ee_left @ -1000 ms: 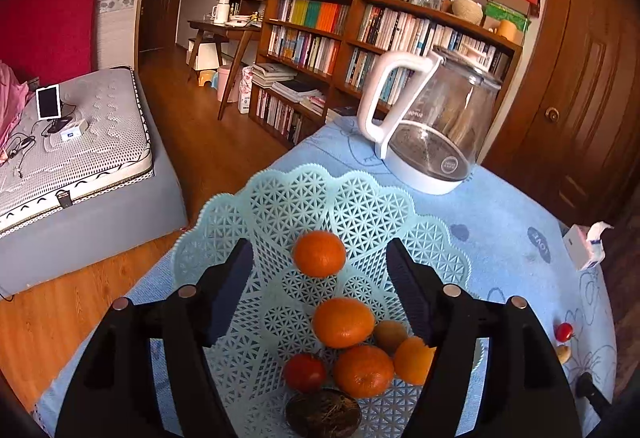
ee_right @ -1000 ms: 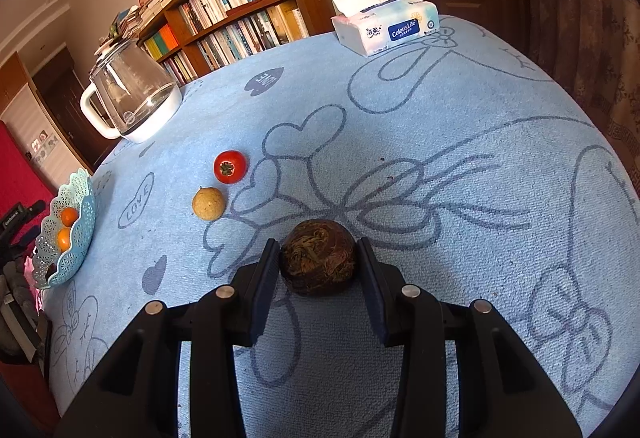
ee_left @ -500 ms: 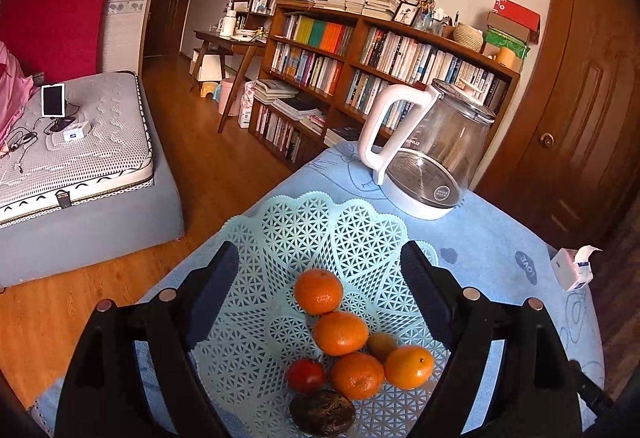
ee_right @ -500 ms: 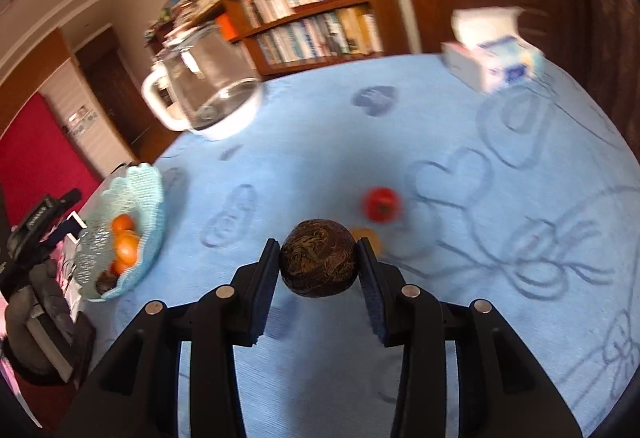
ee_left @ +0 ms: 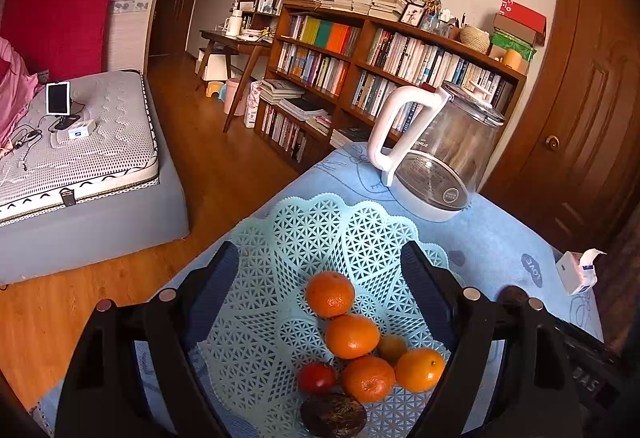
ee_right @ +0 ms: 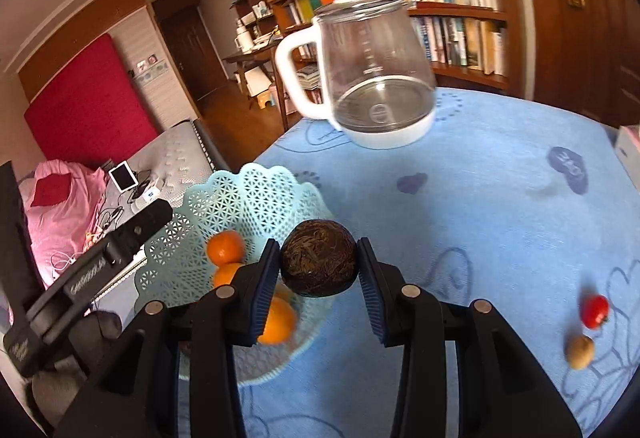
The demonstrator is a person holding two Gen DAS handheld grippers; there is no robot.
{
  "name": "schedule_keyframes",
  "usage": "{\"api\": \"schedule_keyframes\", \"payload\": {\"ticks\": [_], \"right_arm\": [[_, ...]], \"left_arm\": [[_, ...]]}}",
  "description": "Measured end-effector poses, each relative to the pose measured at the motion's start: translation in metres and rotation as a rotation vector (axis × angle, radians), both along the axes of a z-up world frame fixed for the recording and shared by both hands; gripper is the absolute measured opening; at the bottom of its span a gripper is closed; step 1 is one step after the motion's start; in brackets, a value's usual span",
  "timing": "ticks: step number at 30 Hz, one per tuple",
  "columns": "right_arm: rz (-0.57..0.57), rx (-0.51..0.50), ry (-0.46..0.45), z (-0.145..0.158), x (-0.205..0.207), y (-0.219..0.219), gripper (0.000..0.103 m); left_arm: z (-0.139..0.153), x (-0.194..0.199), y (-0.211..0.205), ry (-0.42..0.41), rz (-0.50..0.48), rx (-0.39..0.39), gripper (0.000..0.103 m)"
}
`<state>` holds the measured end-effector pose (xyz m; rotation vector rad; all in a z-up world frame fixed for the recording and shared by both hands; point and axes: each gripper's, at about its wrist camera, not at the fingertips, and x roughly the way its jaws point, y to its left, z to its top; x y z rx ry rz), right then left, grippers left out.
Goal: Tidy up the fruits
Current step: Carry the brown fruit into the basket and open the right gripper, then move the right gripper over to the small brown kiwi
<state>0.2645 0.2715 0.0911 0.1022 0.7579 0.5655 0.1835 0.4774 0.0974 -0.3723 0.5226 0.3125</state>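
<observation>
— Right claw (ee_right: 318, 270)?
— I'm clamping the dark brown fruit (ee_right: 318, 264) in it, hanging by the lattice basket (ee_right: 240, 198) at its left.
— Left claw (ee_left: 320, 286)?
— I'm holding it spread wide, empty, oranges (ee_left: 330, 294) lying between its fingers.

Legible markings, as seen from my two tools:

1. Tablecloth (ee_left: 500, 238): a dark blue heart (ee_left: 531, 269) printed with "LOVE" in pale letters, at 3 o'clock in my left wrist view. The same kind of heart shows at 2 o'clock in my right wrist view, too blurred to read.

2. Glass kettle (ee_left: 440, 150): a faint brand line on the wall just beside the handle, beginning "SUPO"; the rest I cannot make out. The round stamp on its base plate is too small to read.

3. Red box (ee_left: 523, 16) atop the bookcase, at 1 o'clock: white characters, illegible.

4. Book spines: print too small to read.

5. My left tool's body, seen from the right wrist: pale lettering, unreadable.
</observation>
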Motion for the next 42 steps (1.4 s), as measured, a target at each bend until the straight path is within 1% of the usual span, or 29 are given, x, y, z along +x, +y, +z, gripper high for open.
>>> {"api": "schedule_keyframes", "payload": {"ticks": [5, 11, 15, 19, 20, 21, 24, 32, 38, 42], "right_arm": [[0.012, 0.007, 0.019, -0.005, 0.008, 0.018, 0.040], [0.004, 0.012, 0.006, -0.004, 0.001, 0.016, 0.041], [-0.021, 0.023, -0.010, -0.003, -0.006, 0.003, 0.041], [-0.045, 0.023, -0.019, -0.005, -0.013, -0.007, 0.042], [-0.051, 0.017, -0.026, -0.006, -0.016, -0.009, 0.043], [-0.059, 0.012, -0.035, -0.006, -0.020, -0.013, 0.048], [-0.085, 0.012, -0.051, -0.007, -0.027, -0.022, 0.049], [-0.139, 0.023, -0.043, -0.014, -0.043, -0.050, 0.049], [-0.180, 0.038, -0.016, -0.022, -0.046, -0.068, 0.049], [-0.196, 0.032, -0.016, -0.024, -0.052, -0.078, 0.049]], "left_arm": [[-0.002, 0.000, 0.003, 0.003, 0.010, -0.015, 0.084], [-0.003, 0.001, 0.002, 0.008, 0.006, -0.006, 0.085], [-0.003, 0.001, -0.002, 0.005, 0.002, 0.008, 0.089], [-0.003, 0.001, -0.006, 0.004, -0.003, 0.028, 0.089], [-0.004, 0.001, -0.006, 0.004, -0.005, 0.030, 0.089], [-0.003, 0.000, -0.007, 0.002, -0.006, 0.030, 0.089], [-0.003, 0.000, -0.010, -0.001, -0.009, 0.033, 0.090], [-0.003, 0.000, -0.016, -0.001, -0.017, 0.048, 0.090], [-0.003, 0.000, -0.021, -0.002, -0.022, 0.059, 0.090], [-0.002, 0.000, -0.025, -0.005, -0.028, 0.071, 0.091]]}}
